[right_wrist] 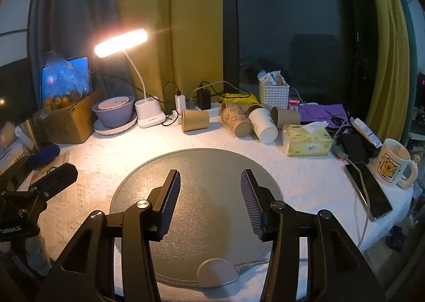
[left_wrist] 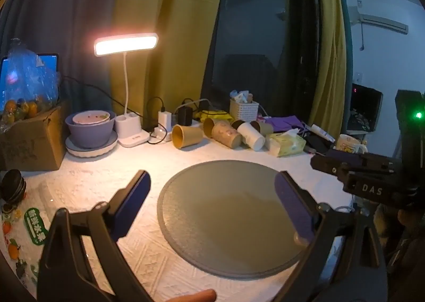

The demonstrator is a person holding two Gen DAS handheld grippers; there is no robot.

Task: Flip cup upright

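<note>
Several paper cups lie on their sides at the back of the table: a tan cup (left_wrist: 186, 136) (right_wrist: 195, 120), a printed cup (left_wrist: 226, 134) (right_wrist: 236, 121), a white cup (left_wrist: 251, 135) (right_wrist: 263, 125) and a brown cup (right_wrist: 288, 117). My left gripper (left_wrist: 212, 195) is open and empty above the round grey mat (left_wrist: 225, 217). My right gripper (right_wrist: 210, 195) is open and empty above the same mat (right_wrist: 196, 163). The right gripper's body (left_wrist: 366, 177) shows at the right of the left wrist view. The left gripper's body (right_wrist: 39, 187) shows at the left of the right wrist view.
A lit desk lamp (left_wrist: 126, 44), purple bowl on a plate (left_wrist: 90, 129), cardboard box (left_wrist: 32, 139), chargers and white basket (left_wrist: 243, 110) line the back. A tissue pack (right_wrist: 306, 139), phone (right_wrist: 368, 190) and mug (right_wrist: 393, 163) sit at right. A pale rounded object (right_wrist: 217, 272) lies on the mat's near edge.
</note>
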